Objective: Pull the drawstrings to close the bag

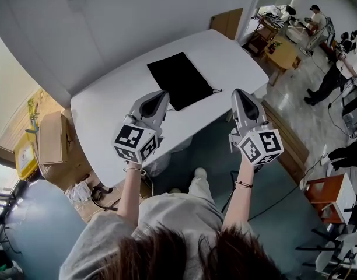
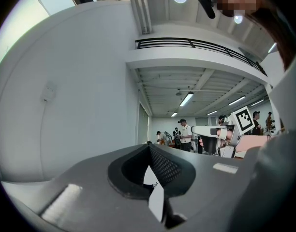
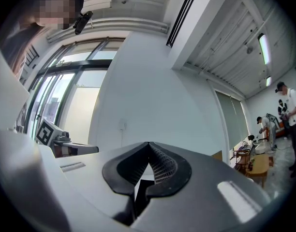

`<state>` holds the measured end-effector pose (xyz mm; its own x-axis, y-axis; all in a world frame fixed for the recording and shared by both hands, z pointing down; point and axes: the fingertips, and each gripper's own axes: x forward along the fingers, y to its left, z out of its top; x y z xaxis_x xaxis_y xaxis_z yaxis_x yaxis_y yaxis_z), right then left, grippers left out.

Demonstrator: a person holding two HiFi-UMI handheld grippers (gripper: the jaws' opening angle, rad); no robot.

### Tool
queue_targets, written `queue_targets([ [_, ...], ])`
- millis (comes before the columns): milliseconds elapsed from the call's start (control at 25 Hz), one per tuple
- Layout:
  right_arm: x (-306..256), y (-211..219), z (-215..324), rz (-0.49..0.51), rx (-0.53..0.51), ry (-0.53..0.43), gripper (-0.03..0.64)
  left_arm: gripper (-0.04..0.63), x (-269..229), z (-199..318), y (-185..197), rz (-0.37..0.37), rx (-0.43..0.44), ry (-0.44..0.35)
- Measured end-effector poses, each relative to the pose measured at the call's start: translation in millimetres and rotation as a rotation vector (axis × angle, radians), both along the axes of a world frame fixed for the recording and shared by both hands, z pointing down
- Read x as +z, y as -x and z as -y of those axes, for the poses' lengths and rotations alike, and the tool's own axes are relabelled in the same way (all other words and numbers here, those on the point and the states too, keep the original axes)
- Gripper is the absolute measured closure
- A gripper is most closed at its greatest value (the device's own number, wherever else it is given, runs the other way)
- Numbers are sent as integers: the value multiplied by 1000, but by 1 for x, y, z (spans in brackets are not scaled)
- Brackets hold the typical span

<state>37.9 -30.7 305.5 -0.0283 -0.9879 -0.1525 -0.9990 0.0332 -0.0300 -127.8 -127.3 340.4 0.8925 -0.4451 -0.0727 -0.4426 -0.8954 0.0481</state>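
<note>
The black bag [image 1: 179, 79] lies flat on the white bench [image 1: 102, 118], toward its far half, with one corner pointing at the person. A thin dark drawstring [image 1: 216, 90] pokes out from the bag's right-hand corner onto the bench top. The bag looks thin and slack, and whether anything is inside cannot be told. On the floor left of the bench stands a cardboard box [image 1: 50, 136] with its flaps open; its contents cannot be made out.

The left gripper [image 1: 162, 95] is held in the air at the near side of the bench, pointing across it, its tip just short of the bag's near corner in the head view. Its jaws are clenched together with nothing between them [image 2: 149, 146]. The right gripper [image 1: 240, 92] is held beside it, near the drawstring end of the bag but touching neither. Its jaws are also pressed together and empty [image 3: 149, 144].
</note>
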Motion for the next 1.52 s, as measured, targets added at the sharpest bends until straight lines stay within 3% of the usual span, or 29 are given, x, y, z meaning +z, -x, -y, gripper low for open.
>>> queue_targets([
  [240,3,-41,28,2,-50,13,603,601,2,20,-34,13,-55,4],
  [680,7,-104,89,-30,-209,67,603,601,7,56,-80,14,-230,33],
  [1160,32,-119,136,-58,-381,132,603,601,31,73,-74,39,-412,84],
  [1520,74,-109,164,-86,-451,235,603,601,75,86,-62,105,-456,171],
])
